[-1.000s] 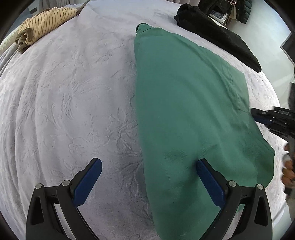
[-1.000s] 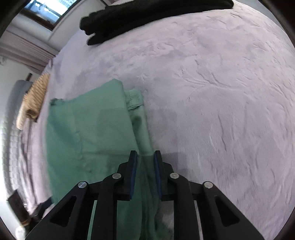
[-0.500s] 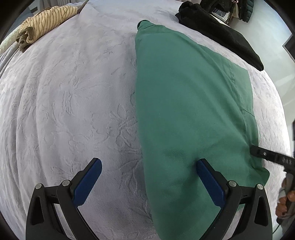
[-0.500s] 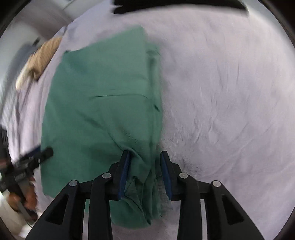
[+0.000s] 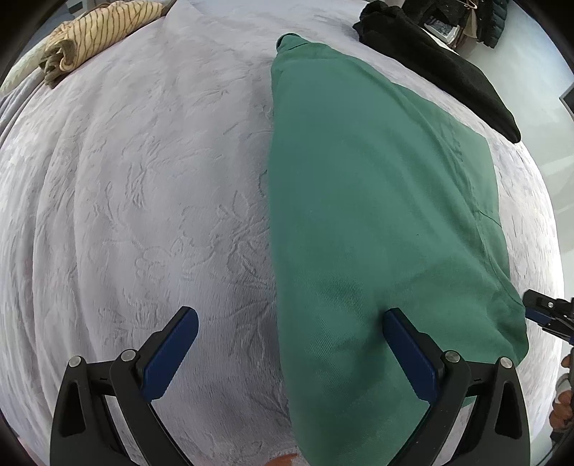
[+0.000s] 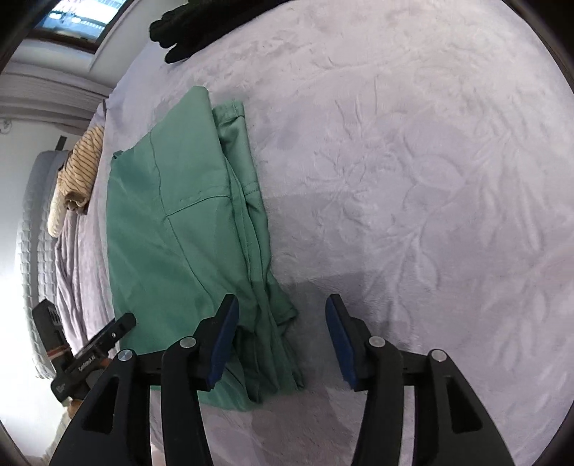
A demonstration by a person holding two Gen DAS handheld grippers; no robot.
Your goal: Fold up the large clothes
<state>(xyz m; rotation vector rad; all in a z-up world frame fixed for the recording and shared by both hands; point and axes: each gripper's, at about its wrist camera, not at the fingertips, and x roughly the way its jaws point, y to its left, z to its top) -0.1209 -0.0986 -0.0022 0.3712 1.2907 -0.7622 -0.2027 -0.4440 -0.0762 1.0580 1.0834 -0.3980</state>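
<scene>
On the pale embossed bedspread (image 5: 150, 200) the green garment (image 5: 376, 215) lies folded lengthwise into a long panel, running in the left wrist view from about twelve o'clock down to five o'clock. The right gripper (image 6: 281, 337) has just been opening: its jaws stand fairly wide, and the bunched edge of the cloth lies by the left finger with nothing pressing on it, so the fold it carried over looks to have been let go. In its own view the layered edge sits at about seven o'clock, slightly rumpled, with the stacked hems showing toward eleven o'clock.

The left gripper (image 5: 290, 344) hangs above the near end of the garment with its jaws wide; the cloth's left edge passes between the fingers, but neither pad grips it.

By my reading, the lengthwise fold is done and the crosswise fold is next. That calls for each gripper to come down on a near corner, pinch all the layers together and carry them toward the far end. The rumpled edge may want smoothing first, or the layers could slip apart.

A striped garment (image 5: 97, 32) lies at ten o'clock and a black garment (image 5: 448, 64) at one o'clock, both well clear.
</scene>
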